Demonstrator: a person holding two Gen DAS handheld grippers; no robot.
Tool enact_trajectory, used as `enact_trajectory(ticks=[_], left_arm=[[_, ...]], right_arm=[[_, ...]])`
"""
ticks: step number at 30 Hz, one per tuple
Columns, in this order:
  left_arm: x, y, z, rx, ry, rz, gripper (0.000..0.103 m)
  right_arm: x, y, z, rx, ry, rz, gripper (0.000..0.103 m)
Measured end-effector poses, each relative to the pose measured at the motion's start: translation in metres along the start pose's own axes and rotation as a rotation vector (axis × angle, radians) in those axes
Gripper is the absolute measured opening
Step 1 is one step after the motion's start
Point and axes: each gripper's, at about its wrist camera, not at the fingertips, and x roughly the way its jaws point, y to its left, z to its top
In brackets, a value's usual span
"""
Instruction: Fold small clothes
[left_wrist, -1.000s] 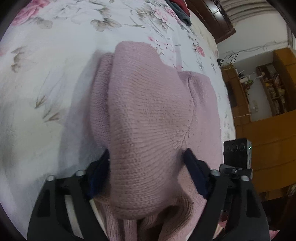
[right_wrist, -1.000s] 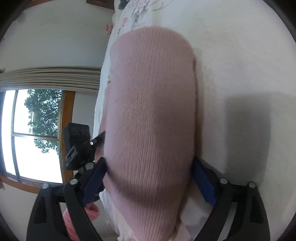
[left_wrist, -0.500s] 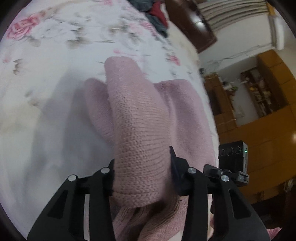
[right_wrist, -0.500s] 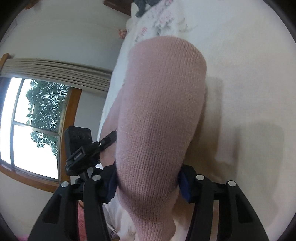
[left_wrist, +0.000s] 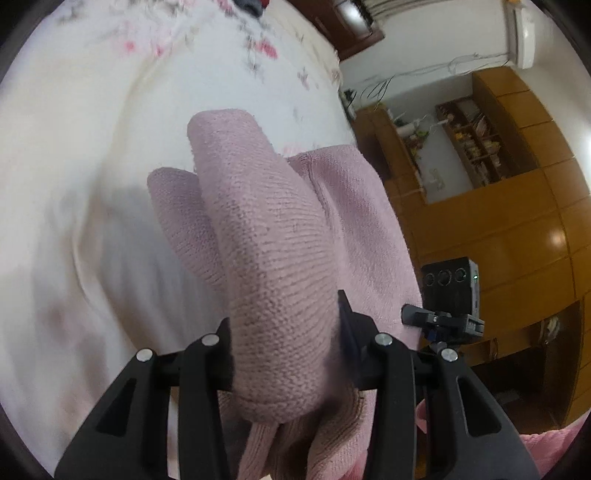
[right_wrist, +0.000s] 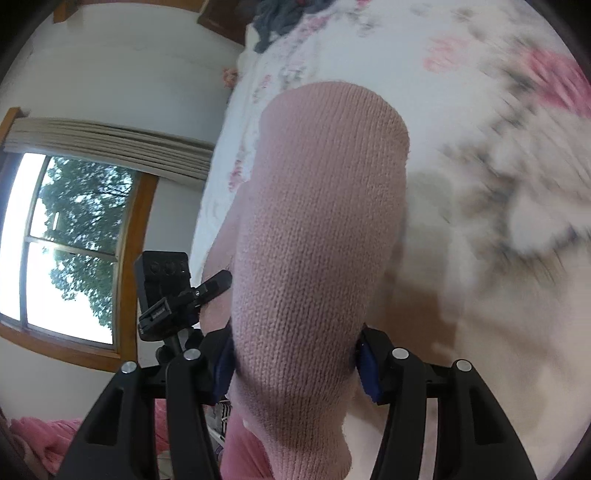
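A pink knitted sweater (left_wrist: 280, 236) is held up off a floral bedsheet (left_wrist: 74, 155). My left gripper (left_wrist: 284, 343) is shut on a bunched fold of it, and more of the knit hangs to the right. In the right wrist view the same pink sweater (right_wrist: 317, 229) fills the middle, and my right gripper (right_wrist: 295, 362) is shut on another fold of it. The blue pads (right_wrist: 367, 373) press the knit from both sides. The other gripper's camera block (right_wrist: 162, 284) shows at the left, close by.
The bedsheet (right_wrist: 498, 280) spreads under and beyond the sweater. A heap of dark clothes (right_wrist: 284, 14) lies at the far end of the bed. Wooden cabinets and shelves (left_wrist: 517, 192) stand to the right, a window (right_wrist: 66, 243) to the left.
Both grippers went from wide around the sweater to shut on its folds. They have since lifted and swung, so the bed blurs and more of the room shows.
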Motion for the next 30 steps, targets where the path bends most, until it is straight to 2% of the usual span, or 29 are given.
enact_trajectory(ticks=[4,6,9,12,15,18,22,27,30], left_arm=[[0.026,0.02,-0.029,-0.054,0.036,0.053,0.039],[0.032,0.03,-0.034,-0.054,0.032,0.08,0.039],[0.035,0.043,-0.033,-0.062,0.03,0.081,0.04],[0.043,0.046,-0.033,-0.009,0.051,0.142,0.044],[0.046,0.05,-0.025,-0.015,0.056,0.167,0.053],[0.046,0.04,-0.022,-0.001,0.059,0.212,0.057],[0.029,0.019,-0.024,0.033,0.062,0.307,0.059],[0.002,-0.01,-0.044,0.091,0.052,0.356,0.059],[-0.003,-0.031,-0.069,0.134,0.063,0.36,0.06]], right_arm=[[0.008,-0.03,-0.02,0.05,0.02,-0.04,0.056],[0.018,-0.043,-0.024,0.068,0.02,-0.063,0.056],[0.026,-0.05,-0.034,0.052,0.001,-0.076,0.058],[0.028,-0.048,-0.035,0.02,-0.016,-0.125,0.062],[0.035,-0.045,-0.037,0.019,-0.023,-0.153,0.068],[0.039,-0.038,-0.038,0.031,-0.024,-0.181,0.071],[0.02,-0.029,-0.057,0.018,-0.034,-0.239,0.072],[0.0,-0.02,-0.084,-0.014,-0.031,-0.282,0.073],[-0.011,-0.017,-0.104,-0.015,-0.04,-0.307,0.073]])
